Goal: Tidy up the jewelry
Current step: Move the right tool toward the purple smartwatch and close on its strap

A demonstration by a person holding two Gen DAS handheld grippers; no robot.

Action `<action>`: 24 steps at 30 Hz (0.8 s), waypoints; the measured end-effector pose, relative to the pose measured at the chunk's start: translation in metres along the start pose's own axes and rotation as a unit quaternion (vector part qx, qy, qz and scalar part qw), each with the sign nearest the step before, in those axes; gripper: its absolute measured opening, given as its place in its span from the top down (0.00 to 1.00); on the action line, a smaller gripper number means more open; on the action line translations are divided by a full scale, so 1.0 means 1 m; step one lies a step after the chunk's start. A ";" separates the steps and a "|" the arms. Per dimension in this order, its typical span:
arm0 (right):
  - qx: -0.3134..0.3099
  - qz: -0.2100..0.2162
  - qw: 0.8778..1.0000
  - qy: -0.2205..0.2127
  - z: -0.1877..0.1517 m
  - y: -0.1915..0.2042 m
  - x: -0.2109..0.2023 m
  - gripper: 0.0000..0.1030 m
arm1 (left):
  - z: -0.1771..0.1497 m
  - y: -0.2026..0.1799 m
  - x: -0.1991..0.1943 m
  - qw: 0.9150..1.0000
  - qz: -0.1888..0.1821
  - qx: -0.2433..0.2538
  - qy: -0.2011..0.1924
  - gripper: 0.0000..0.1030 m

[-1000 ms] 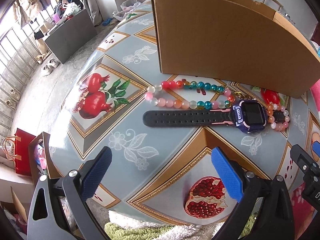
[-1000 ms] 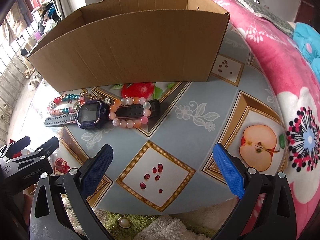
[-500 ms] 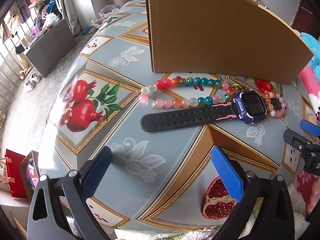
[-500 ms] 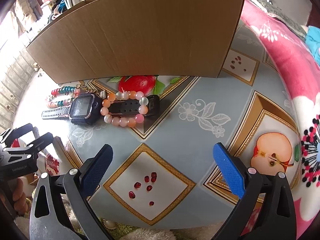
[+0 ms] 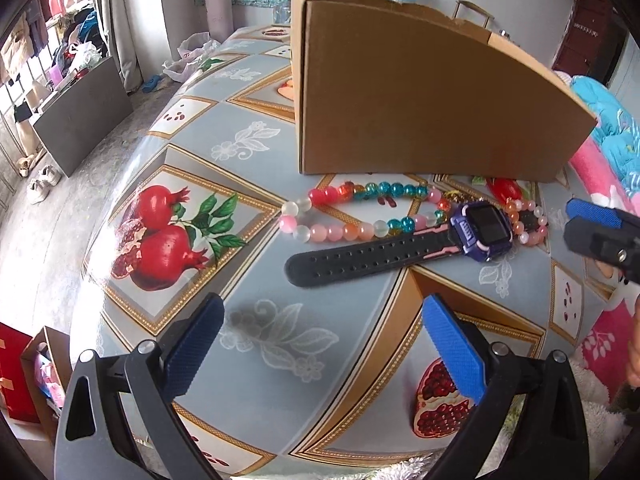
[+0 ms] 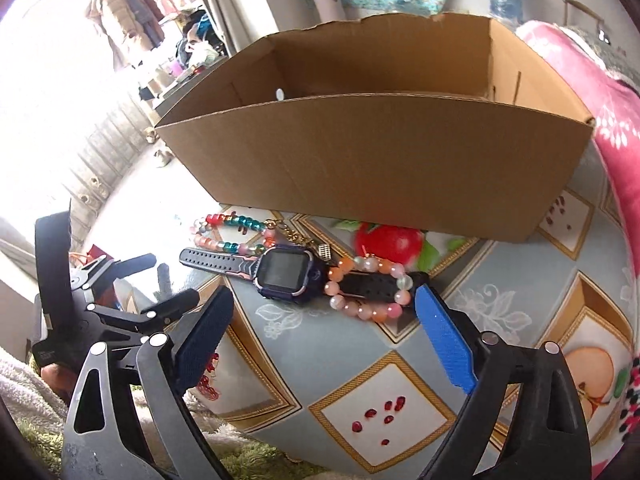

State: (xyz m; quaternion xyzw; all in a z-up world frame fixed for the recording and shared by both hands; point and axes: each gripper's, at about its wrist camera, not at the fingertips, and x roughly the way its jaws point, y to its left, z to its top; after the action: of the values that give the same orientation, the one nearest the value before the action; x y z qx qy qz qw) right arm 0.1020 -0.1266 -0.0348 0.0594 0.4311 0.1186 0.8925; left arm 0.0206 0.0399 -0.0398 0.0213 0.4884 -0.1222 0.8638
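Note:
A purple smartwatch [image 5: 482, 230] on a black strap lies on the patterned table [image 5: 248, 360] in front of a cardboard box [image 5: 420, 108]. A multicolour bead bracelet [image 5: 352, 232] rests by its left strap. A pink-orange bead bracelet [image 6: 366, 288] loops over the right strap end. My left gripper [image 5: 320, 320] hovers open short of the strap, nothing between its pads. My right gripper [image 6: 320, 304] is closing, its fingertips just short of the watch [image 6: 286, 274] and pink bracelet, and its pads press on nothing. Each gripper shows in the other's view: right [image 5: 592, 224], left [image 6: 160, 280].
The box [image 6: 372, 160] is open-topped, its inside mostly hidden. A small gold chain [image 6: 296, 236] lies behind the watch. A pink floral blanket [image 6: 580, 92] borders the table's right. A fluffy towel [image 5: 592, 408] lies at the near edge. The floor drops away on the left.
Both cameras have closed in on the jewelry and tipped up, showing more of the box. The right gripper's pads stand a little closer together. Watch and bracelets have not moved.

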 end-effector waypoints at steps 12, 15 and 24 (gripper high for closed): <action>-0.080 -0.024 0.995 0.052 0.003 0.018 0.032 0.67 | 0.014 0.001 0.008 1.000 0.008 0.020 -0.003 0.58; -0.087 -0.025 0.995 0.053 0.003 0.027 0.035 0.77 | 0.015 0.003 0.008 1.000 0.006 0.022 -0.002 0.58; -0.040 -0.086 0.995 0.025 0.009 -0.011 0.017 1.00 | 0.015 0.002 0.010 1.000 0.005 0.030 -0.003 0.58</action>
State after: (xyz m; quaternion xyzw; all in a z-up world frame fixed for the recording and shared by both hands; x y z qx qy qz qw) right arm 0.1207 -0.1327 -0.0441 -0.0168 0.4513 0.0605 0.8902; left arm 0.0386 0.0374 -0.0406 0.0494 0.4816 -0.1328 0.8649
